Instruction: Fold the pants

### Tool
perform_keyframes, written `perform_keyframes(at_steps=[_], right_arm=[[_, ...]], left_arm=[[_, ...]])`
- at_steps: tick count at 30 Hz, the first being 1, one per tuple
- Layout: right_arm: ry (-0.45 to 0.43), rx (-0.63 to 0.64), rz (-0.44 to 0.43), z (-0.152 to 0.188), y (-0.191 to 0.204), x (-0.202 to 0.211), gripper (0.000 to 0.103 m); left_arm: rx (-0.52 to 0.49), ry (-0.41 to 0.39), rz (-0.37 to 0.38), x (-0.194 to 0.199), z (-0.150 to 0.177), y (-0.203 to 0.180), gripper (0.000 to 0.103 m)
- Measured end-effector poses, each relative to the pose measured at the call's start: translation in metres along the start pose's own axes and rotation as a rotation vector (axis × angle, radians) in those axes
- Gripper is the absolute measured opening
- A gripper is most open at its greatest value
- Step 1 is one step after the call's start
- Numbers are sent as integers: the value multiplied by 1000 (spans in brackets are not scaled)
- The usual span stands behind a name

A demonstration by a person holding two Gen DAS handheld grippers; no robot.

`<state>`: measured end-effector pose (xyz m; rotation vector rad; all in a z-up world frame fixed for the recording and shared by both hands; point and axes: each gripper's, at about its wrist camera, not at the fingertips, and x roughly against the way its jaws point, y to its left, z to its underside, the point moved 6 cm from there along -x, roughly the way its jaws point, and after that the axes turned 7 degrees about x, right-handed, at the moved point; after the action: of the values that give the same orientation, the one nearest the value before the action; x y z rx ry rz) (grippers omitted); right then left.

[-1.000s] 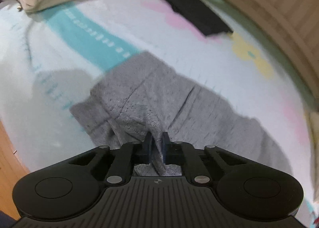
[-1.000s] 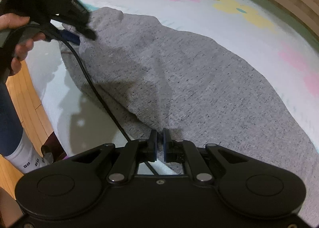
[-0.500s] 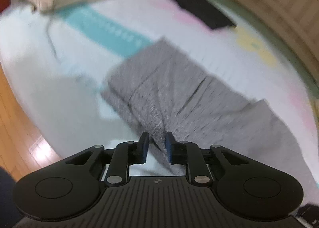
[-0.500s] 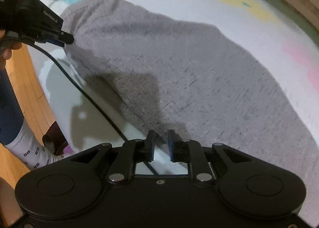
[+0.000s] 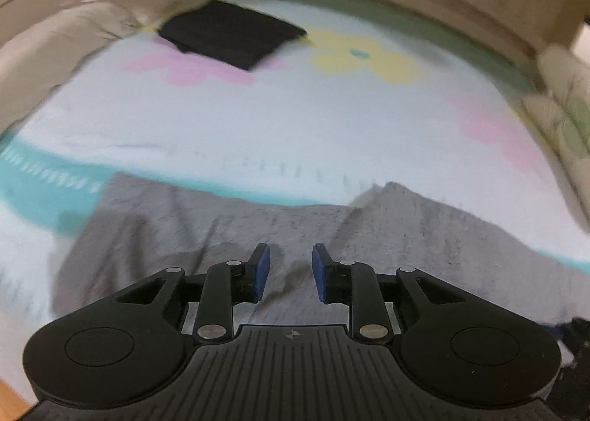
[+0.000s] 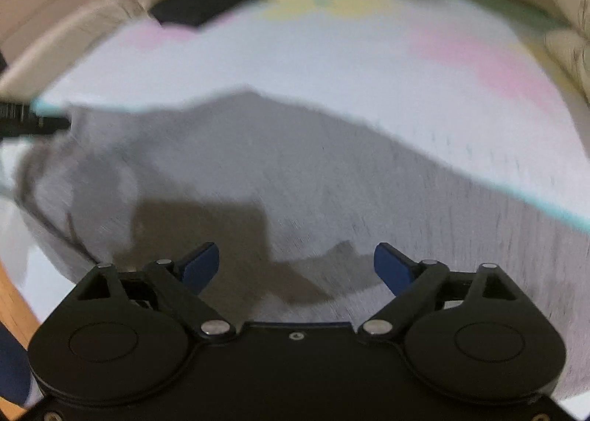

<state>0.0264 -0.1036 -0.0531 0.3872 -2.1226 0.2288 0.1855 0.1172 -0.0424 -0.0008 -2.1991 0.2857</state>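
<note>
**Both grippers let go above the grey pants on the bed**

Left wrist view: one left gripper (image 5: 290,266) fills the bottom of the picture, its two blue pads parted by a narrow gap. The jaws have just been opening, and only grey cloth lying below shows through the gap; nothing is pinched. The one pair of grey pants (image 5: 221,236) lies across the near part of the bed sheet (image 5: 295,126), wrinkled, with its far edge running along a teal stripe and rising to a peak at the right. A small round mark on the gripper body cannot be read, and motion blur hides any other writing. One black folded garment (image 5: 232,34) rests at the far left of the sheet, well apart from the pants. Between them the sheet is bare, printed with pink and yellow flowers. A pale pillow (image 5: 66,37) bounds the left side and cushions (image 5: 568,107) the right.

Right wrist view: the right gripper (image 6: 297,268) hangs over the same pants (image 6: 332,177), jaws spread wide and just been opening, clear of the cloth. The left gripper's black tip (image 6: 25,122) enters at the left edge, by the pants' left end. Wooden floor (image 6: 18,306) shows at the lower left, beyond the bed's near edge. No lettering is legible
</note>
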Motion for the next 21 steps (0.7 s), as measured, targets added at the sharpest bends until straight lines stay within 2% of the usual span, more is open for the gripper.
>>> perform_keyframes(at_steps=[2, 4, 5, 6, 8, 9, 12, 14, 18, 21], right_arm=[[92, 51, 19, 11, 5, -14, 79], [75, 93, 22, 16, 10, -10, 79], [93, 115, 15, 17, 12, -7, 78], [105, 137, 3, 17, 14, -4, 72], [73, 166, 10, 11, 15, 6, 66], [43, 173, 29, 3, 14, 10, 69], [-50, 179, 73, -30, 8, 13, 79], [-91, 171, 84, -54, 3, 5, 80], [-104, 169, 73, -93, -5, -32, 80], [-91, 204, 48, -111, -5, -54, 80]], left_arm=[[-24, 26, -1, -18, -2, 1, 25], [-18, 47, -10, -32, -3, 10, 25], [14, 79, -1, -40, -1, 16, 25], [68, 118, 14, -48, 1, 23, 25], [136, 125, 37, -55, 3, 29, 26], [123, 120, 35, -55, 4, 27, 26], [1, 119, 4, -51, 7, 15, 29], [-39, 108, -17, -52, 10, 9, 30], [-92, 102, -40, -53, 15, 1, 32], [-70, 109, -29, -51, 9, 6, 33]])
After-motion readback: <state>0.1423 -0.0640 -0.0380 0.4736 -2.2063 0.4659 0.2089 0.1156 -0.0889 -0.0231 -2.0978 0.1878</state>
